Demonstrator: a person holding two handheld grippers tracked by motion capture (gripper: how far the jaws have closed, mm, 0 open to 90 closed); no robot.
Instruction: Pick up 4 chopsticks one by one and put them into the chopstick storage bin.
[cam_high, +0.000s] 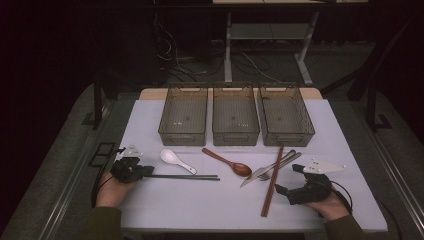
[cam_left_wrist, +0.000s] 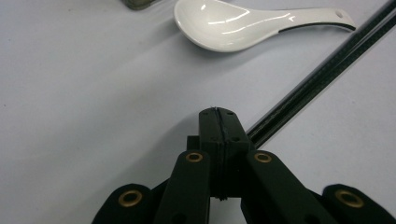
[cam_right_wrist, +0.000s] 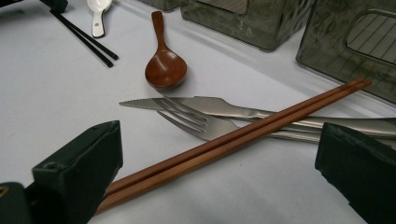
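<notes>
My left gripper (cam_high: 149, 172) rests at the table's left, jaws pressed together with nothing between them (cam_left_wrist: 219, 122). A pair of black chopsticks (cam_high: 185, 177) (cam_left_wrist: 322, 70) lies flat, its near end just beside the shut jaw tips. A white ceramic spoon (cam_high: 175, 160) (cam_left_wrist: 243, 23) lies a little beyond. My right gripper (cam_high: 289, 179) (cam_right_wrist: 219, 140) stands wide open at the right, close to a pair of brown wooden chopsticks (cam_high: 272, 181) (cam_right_wrist: 243, 135), which run between its jaws without touching them. These chopsticks lie across a knife (cam_right_wrist: 201, 103) and a fork (cam_right_wrist: 205, 125).
A wooden spoon (cam_high: 231, 163) (cam_right_wrist: 164, 65) lies mid-table. Three empty dark plastic bins (cam_high: 184, 116) (cam_high: 235, 116) (cam_high: 286, 116) stand in a row at the back. The knife and fork (cam_high: 270, 169) lie angled right of centre. Bare white tabletop (cam_high: 200, 205) stretches along the front.
</notes>
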